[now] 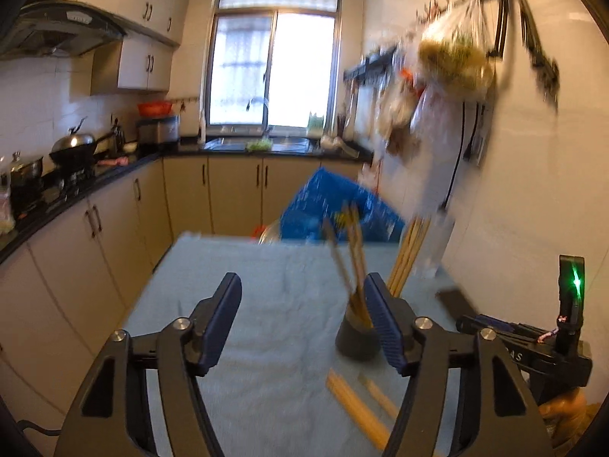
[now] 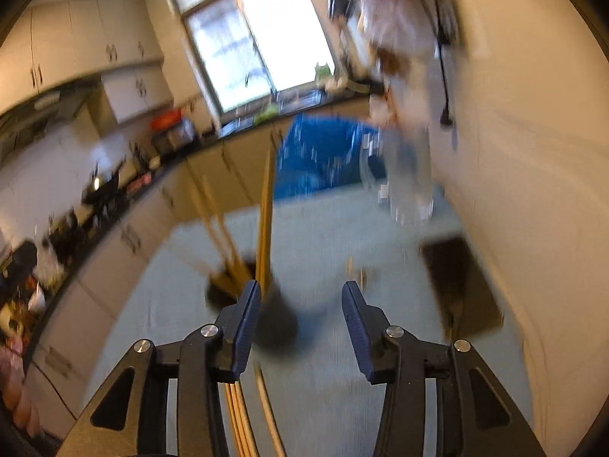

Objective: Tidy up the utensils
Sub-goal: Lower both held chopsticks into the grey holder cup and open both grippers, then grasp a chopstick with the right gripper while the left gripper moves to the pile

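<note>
A dark grey holder cup (image 1: 356, 339) stands on the cloth-covered table (image 1: 266, 304), with several wooden chopsticks (image 1: 352, 259) leaning out of it. Loose chopsticks (image 1: 357, 407) lie flat on the cloth in front of the cup. My left gripper (image 1: 302, 285) is open with nothing between its fingers, and its right finger overlaps the cup's right side. In the right wrist view the cup (image 2: 276, 323) sits just beyond the left finger of my right gripper (image 2: 300, 293), which is open and holds nothing. Upright chopsticks (image 2: 264, 209) rise from the cup, and loose ones (image 2: 243, 419) lie under that finger. Both views are blurred.
A blue bag (image 1: 335, 209) and a clear plastic item (image 2: 407, 175) sit at the table's far end. A dark flat rectangle (image 2: 460, 289) lies by the right wall. Bags hang from wall hooks (image 1: 453, 57). Counters with a stove (image 1: 72, 160) run along the left.
</note>
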{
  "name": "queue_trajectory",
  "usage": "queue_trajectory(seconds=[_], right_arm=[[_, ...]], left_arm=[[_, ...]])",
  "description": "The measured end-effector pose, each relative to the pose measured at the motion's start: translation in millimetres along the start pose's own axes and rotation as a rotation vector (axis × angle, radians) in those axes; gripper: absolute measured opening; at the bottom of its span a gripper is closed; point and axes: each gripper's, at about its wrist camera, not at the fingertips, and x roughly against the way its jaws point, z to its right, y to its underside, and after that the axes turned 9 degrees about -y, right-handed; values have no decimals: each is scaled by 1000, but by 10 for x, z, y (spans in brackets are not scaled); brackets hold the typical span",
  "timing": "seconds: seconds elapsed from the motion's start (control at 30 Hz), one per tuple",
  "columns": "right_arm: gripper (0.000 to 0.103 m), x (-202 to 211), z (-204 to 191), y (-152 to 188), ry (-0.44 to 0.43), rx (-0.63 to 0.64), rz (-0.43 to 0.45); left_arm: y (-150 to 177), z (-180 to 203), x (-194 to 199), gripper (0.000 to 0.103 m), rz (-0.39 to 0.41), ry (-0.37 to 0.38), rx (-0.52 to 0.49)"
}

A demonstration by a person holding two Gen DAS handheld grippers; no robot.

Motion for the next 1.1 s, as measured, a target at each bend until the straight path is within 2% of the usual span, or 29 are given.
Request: queue_trajectory(seconds=[0.17,0.27,0.33,0.37,0.4,0.43,0.47,0.53,0.67,0.7,0.8,0.83,0.97,1.1], right_arm=[[48,-366,-24,579,-74,44,-219],[48,-512,-170,854,-53,144,-293],[47,-553,-268,951,-20,211,-302],[41,-585,-305,994,16,241,-310],[29,-637,-337,1036,67,265,-326],[29,-669,-355,1063,97,266,-331],[22,-665,-375,1063,101,259,-321],[18,-677,-448,1083,70,221,-336],[16,-700,-624,1150,-110,170,-386],[11,-706,-614,1145,-97,170,-380],[11,-709,-454,1075,40,178,-328],[11,-696,-391,1068,58,163,-322],[11,-605,-237,1055,97,130,-307],[11,-563,-184,1067,91,133,-297]], left_arm=[[533,-68,-305,66,-200,-16,17],[768,-192,-359,66,-261,-21,70],[874,-254,-366,66,-275,-37,82],[925,-290,-372,66,-284,-46,87],[969,-322,-377,66,-293,-53,94],[1003,-365,-383,66,-300,-59,103],[1042,-417,-389,66,-308,-65,115],[1065,-464,-421,66,-319,-76,128],[1105,-521,-442,66,-337,-85,143],[1128,-517,-447,66,-342,-89,139],[1163,-471,-468,65,-352,-86,123],[1174,-450,-476,66,-355,-83,115],[1227,-302,-557,66,-380,-65,66],[1272,-81,-733,66,-413,-68,-19]])
